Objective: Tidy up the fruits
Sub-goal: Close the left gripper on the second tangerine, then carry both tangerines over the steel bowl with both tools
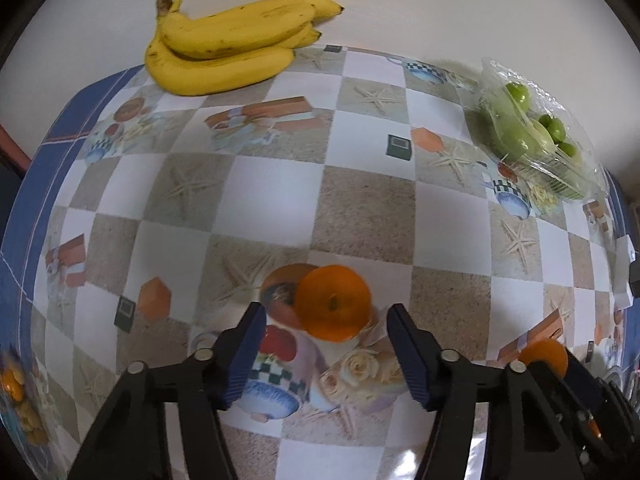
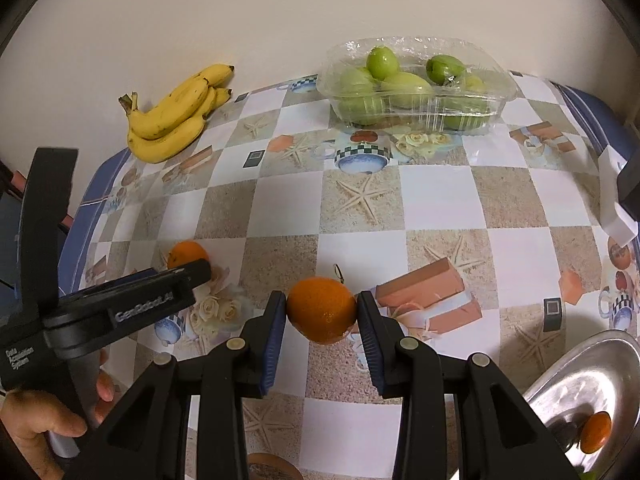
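While the right gripper (image 2: pixel 322 314) clamps one orange (image 2: pixel 322 309) above the checked tablecloth (image 2: pixel 440 200), the left gripper (image 1: pixel 326 344), jaws apart, should centre on the second orange (image 1: pixel 333 302) before closing.

Bright orange mandarin (image 2: pixel 322 310), yellow bananas (image 2: pixel 176 116) with brown specks, green fruit (image 2: pixel 384 62) in clear plastic, checkered starfish-print tablecloth (image 2: pixel 360 200) edged blue.
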### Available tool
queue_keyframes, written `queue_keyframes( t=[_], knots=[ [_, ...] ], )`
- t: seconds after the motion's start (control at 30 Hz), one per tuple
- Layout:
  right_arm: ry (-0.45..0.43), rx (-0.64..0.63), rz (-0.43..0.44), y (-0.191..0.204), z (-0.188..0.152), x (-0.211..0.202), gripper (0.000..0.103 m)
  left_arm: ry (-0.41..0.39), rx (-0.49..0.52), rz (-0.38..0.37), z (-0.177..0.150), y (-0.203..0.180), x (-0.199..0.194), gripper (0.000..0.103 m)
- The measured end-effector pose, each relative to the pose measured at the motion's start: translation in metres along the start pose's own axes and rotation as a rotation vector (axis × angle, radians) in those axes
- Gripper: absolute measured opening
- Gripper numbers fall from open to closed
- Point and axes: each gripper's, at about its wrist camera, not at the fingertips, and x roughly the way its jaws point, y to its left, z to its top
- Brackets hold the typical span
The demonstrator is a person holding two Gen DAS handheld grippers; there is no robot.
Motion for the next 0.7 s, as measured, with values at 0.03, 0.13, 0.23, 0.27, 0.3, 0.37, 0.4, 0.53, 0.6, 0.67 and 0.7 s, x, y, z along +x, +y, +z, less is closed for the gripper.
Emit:
queue_keyframes(
  t=[0.03,0.13,0.23,0.27,0.3,0.37,0.4,0.53,0.6,0.67,0.7],
  knots=[
    [0.002,0.003,0.003,-0.001,0.000,0.000,0.038,-0.002,0.004,0.004,0.001,-0.002,0.000,0.061],
    [0.005,0.013,0.010,-0.004,-0.001,0.001,0.038,-0.004,0.017,0.008,0.003,-0.005,0.000,0.051],
    [0.009,0.020,0.010,-0.006,-0.001,0.002,0.038,-0.007,0.018,0.032,0.005,-0.005,0.002,0.044],
    [0.010,0.022,0.012,-0.007,-0.001,0.002,0.038,-0.009,0.016,0.034,0.005,-0.004,0.002,0.043],
    [0.010,0.022,0.015,-0.007,-0.001,0.002,0.038,-0.009,0.015,0.034,0.005,-0.003,0.002,0.043],
    [0.010,0.021,0.017,-0.007,0.000,0.002,0.038,-0.011,0.016,0.036,0.004,-0.004,0.002,0.042],
    [0.010,0.024,0.016,-0.007,-0.001,0.002,0.038,-0.012,0.010,0.034,0.005,-0.003,0.002,0.042],
    [0.010,0.027,0.019,-0.007,-0.001,0.001,0.038,-0.018,0.007,0.038,0.004,-0.004,-0.004,0.042],
    [0.011,0.026,0.019,-0.006,-0.001,-0.001,0.038,-0.024,0.004,0.034,0.002,-0.006,-0.010,0.042],
    [0.009,0.023,0.019,-0.005,-0.002,-0.005,0.038,-0.030,-0.001,0.024,-0.001,-0.009,-0.017,0.042],
    [0.008,0.020,0.018,-0.004,-0.003,-0.007,0.038,-0.037,0.000,0.019,-0.003,-0.010,-0.021,0.042]
  ],
)
